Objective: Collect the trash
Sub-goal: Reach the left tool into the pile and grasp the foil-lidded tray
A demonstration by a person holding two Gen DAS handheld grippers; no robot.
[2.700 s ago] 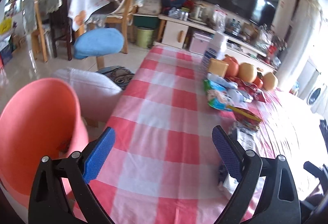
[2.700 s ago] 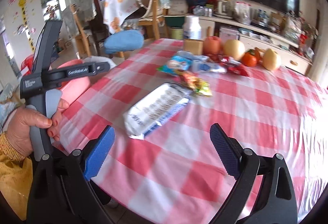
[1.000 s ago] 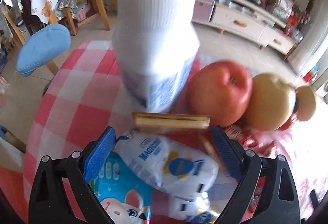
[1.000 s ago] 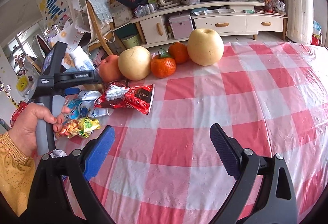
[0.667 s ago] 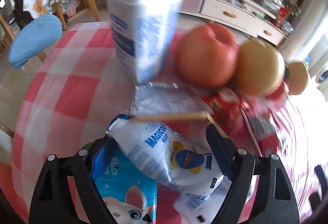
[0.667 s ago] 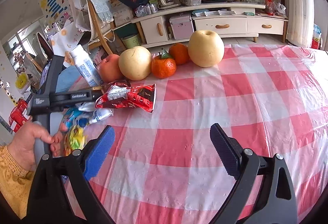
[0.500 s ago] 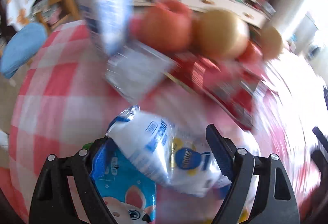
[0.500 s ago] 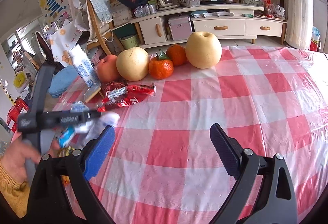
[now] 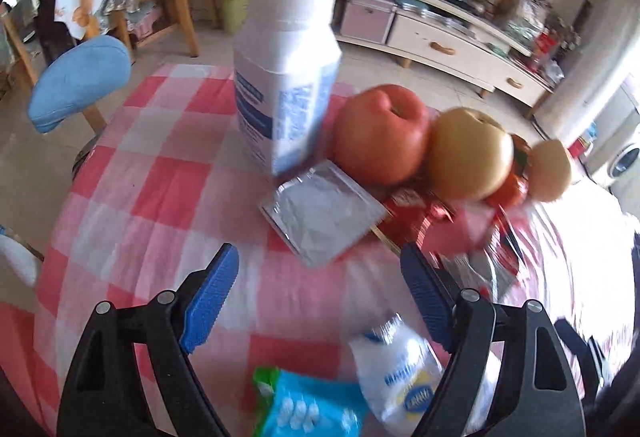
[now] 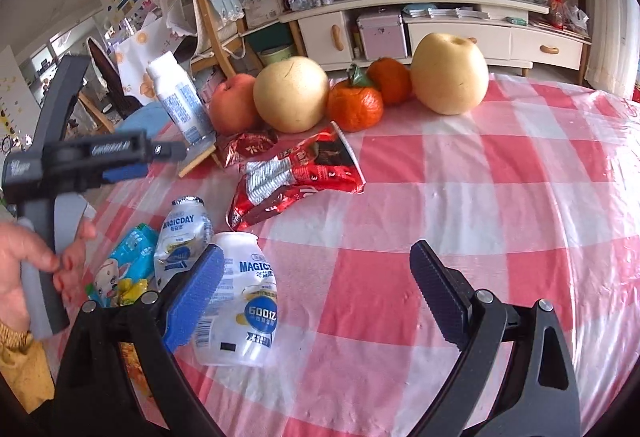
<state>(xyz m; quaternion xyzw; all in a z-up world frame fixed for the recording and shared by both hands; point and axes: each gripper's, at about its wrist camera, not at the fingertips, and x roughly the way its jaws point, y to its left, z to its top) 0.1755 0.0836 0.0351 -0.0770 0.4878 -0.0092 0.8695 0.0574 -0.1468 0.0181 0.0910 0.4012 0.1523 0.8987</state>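
The left gripper is spread with nothing between its blue ribbed pads; its jaws have just been closing a little. It hangs above the red-and-white checked tablecloth, just short of a flat silver foil sachet. The right gripper is also spread wide and empty, its left pad just over a crushed white MAGICDAY pouch. A second MAGICDAY pouch and a blue snack packet lie beside that pouch, and a crumpled red wrapper lies beyond it. Past the wrapper stand a white plastic bottle, an apple, two pears and two tangerines. The cloth is glossy plastic. Behind the table runs a cream TV cabinet.
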